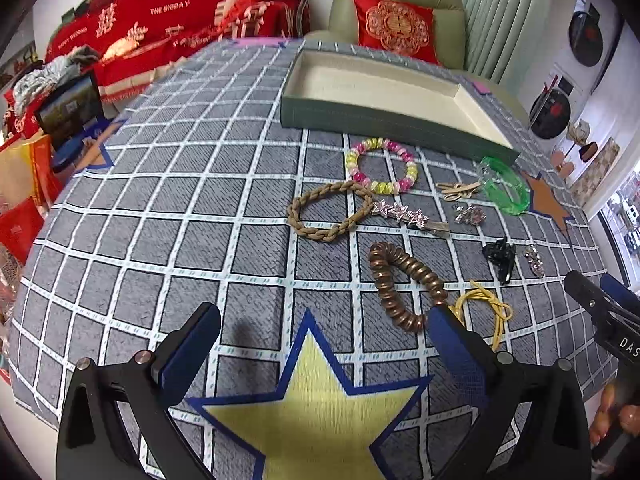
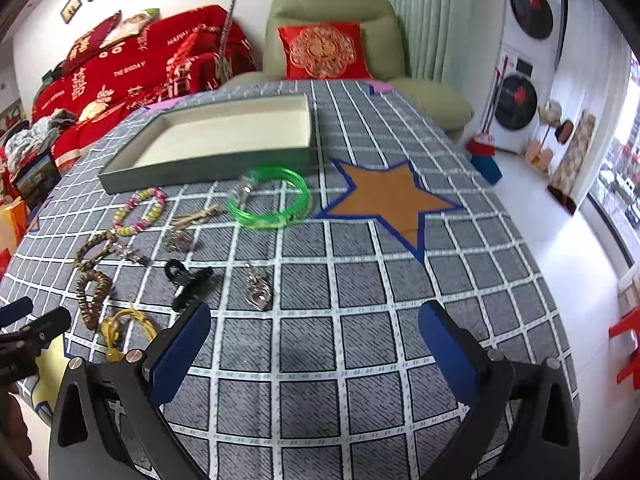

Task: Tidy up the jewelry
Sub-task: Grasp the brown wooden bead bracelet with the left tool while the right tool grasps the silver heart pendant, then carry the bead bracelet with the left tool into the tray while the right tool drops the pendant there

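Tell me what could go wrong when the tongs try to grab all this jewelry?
1. The braided tan cord bracelet touches the pink-and-yellow beaded bracelet and the sparkly silver hair clip, so grabbing one may drag the others.
2. The thin yellow elastic loop lies flat against the coiled bronze hair tie; wide tongs might pinch both or slip off.
3. The clear green plastic bangle looks smooth and could pop out on its way to the green tray.

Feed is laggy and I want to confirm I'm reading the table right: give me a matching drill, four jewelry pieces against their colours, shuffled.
Things:
1. bangle
2. hair claw clip
3. beaded bracelet
4. coiled hair tie

Colours:
A. black
B. bronze brown
C. translucent green
D. pink and yellow

Pairs: 1-C, 2-A, 3-D, 4-B
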{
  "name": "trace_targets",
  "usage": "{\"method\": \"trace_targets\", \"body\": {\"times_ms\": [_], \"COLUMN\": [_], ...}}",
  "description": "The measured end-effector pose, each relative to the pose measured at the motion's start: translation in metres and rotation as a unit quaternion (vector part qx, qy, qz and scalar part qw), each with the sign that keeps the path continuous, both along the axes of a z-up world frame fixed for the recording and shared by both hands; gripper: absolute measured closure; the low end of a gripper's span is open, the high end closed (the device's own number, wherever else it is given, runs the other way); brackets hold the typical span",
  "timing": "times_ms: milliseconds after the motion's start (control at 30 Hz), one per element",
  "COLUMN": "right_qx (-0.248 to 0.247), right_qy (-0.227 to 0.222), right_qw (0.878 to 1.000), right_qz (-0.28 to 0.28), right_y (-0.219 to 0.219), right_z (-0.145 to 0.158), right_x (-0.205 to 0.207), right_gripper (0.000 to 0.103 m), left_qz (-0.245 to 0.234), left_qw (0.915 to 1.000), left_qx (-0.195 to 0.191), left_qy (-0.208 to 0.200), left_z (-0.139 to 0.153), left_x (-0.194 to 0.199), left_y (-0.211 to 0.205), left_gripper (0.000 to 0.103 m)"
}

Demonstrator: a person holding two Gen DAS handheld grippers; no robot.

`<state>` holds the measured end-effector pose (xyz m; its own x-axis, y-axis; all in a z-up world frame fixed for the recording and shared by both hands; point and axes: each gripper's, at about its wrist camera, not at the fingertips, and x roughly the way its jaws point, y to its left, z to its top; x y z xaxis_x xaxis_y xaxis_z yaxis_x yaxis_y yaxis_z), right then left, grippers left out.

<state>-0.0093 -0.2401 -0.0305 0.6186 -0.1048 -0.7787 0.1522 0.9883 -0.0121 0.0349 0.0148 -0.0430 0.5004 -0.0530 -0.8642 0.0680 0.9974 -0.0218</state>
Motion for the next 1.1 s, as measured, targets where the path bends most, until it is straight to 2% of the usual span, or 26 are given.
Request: {"method": "trace_targets", "body": {"times_ms": [233,300,367,433,533,600,633,667,700,800,833,867,1100], "right_qx": [-0.020,-0.028,-0.031,-0.023,-0.017,-0.013,-0.010,-0.004,-0.002,0.002,0.004,0.007,0.071], "right_qy": [0.045,0.054,0.067,0.074,0.073,0.072,0.073,0.073,0.072,0.073,0.073,0.074,0.064], "right_qw": [0.998,0.997,0.996,0.996,0.996,0.995,0.995,0.995,0.995,0.994,0.994,0.994,0.993], "right_qz": [0.029,0.038,0.045,0.052,0.057,0.064,0.067,0.071,0.072,0.080,0.082,0.083,0.073], "right_y": [0.012,0.016,0.020,0.021,0.024,0.027,0.028,0.029,0.030,0.032,0.032,0.032,0.013], "right_z": [-0.013,-0.017,-0.022,-0.025,-0.025,-0.025,-0.024,-0.024,-0.024,-0.023,-0.023,-0.022,-0.017], "right_x": [0.021,0.026,0.031,0.035,0.040,0.044,0.045,0.047,0.049,0.054,0.055,0.056,0.049], "right_gripper": [0.000,0.004,0.015,0.024,0.029,0.034,0.038,0.044,0.046,0.066,0.079,0.085,0.085], "left_qz": [0.003,0.002,-0.001,-0.006,-0.021,-0.032,-0.037,-0.042,-0.049,-0.066,-0.070,-0.072,-0.075], "left_qw": [0.9994,0.9993,0.9993,0.9993,0.9989,0.9986,0.9986,0.9985,0.9982,0.9972,0.9969,0.9966,0.9943], "left_qx": [-0.002,-0.003,-0.005,0.011,0.029,0.028,0.025,0.021,0.014,-0.010,-0.020,-0.028,-0.071], "left_qy": [0.036,0.036,0.038,0.035,0.031,0.029,0.029,0.029,0.031,0.032,0.029,0.030,0.025], "left_z": [-0.011,-0.011,-0.010,-0.009,-0.007,-0.005,-0.004,-0.004,-0.003,-0.002,-0.003,-0.003,0.006], "left_x": [0.013,0.015,0.018,0.021,0.024,0.025,0.025,0.025,0.026,0.025,0.022,0.022,0.016], "left_y": [-0.004,-0.006,-0.008,-0.013,-0.022,-0.026,-0.028,-0.030,-0.032,-0.035,-0.035,-0.034,-0.028], "left_gripper": [0.000,0.000,0.000,0.007,0.025,0.044,0.050,0.064,0.075,0.082,0.082,0.082,0.082]}}
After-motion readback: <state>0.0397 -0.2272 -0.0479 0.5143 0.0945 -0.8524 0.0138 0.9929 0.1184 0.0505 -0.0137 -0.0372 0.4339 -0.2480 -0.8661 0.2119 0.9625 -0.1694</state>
